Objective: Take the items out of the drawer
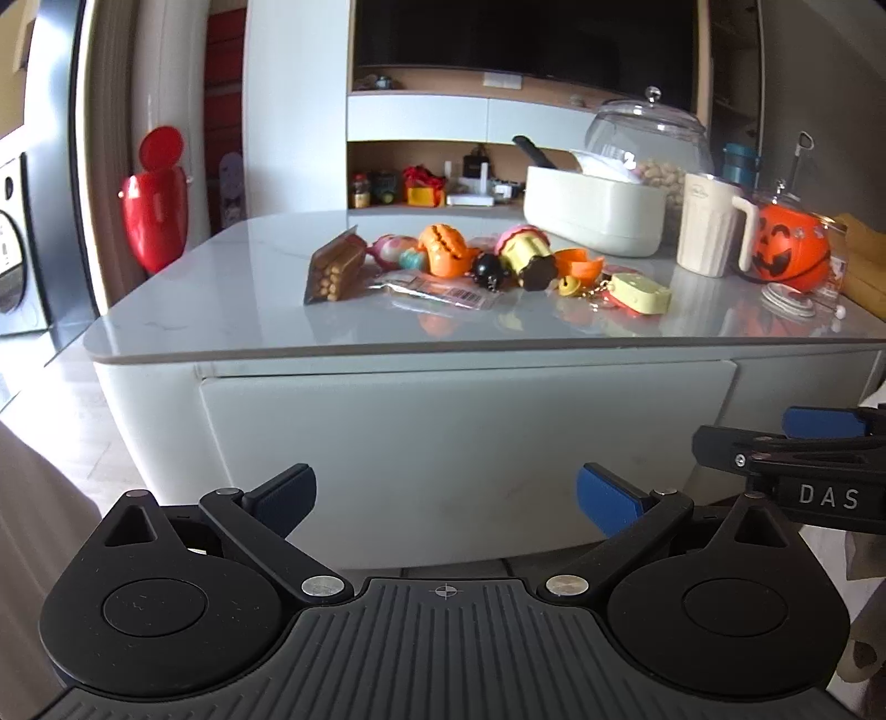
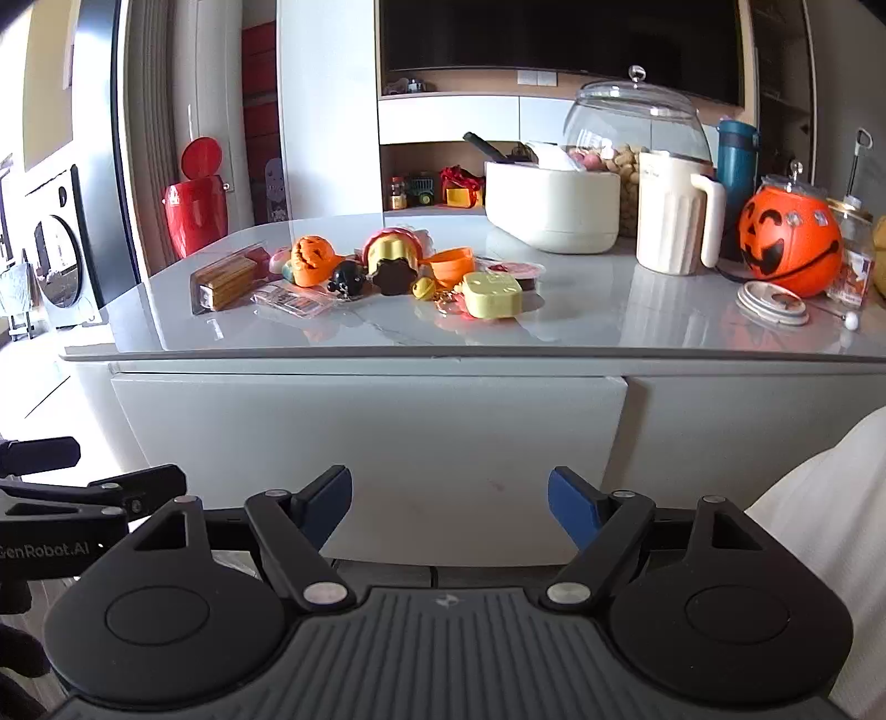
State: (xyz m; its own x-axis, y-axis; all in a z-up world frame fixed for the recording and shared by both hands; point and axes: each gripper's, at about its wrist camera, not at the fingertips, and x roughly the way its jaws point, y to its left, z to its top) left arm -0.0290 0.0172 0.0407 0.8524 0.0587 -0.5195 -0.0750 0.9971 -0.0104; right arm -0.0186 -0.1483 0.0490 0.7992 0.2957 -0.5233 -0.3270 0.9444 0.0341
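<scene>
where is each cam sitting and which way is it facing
Left wrist: on the left tool, low, facing the closed drawer front; the right tool shows at right.
Right wrist: on the right tool, same heading; the left tool shows at left.
Shared: the toys on the table, the pumpkin bucket.

straight ahead of the claws stands a pale grey cabinet (image 2: 354,443) with a glossy marbled top (image 1: 210,288) that mirrors the daylight. beyond it, a white and wood shelf unit (image 1: 421,119) fills the far wall, a large dark screen (image 2: 554,39) set in its upper part. far left of the claws a red pedal bin (image 1: 155,210) stands open by a white pillar (image 2: 326,111), with a washing machine (image 2: 55,249) at the bright left edge
</scene>
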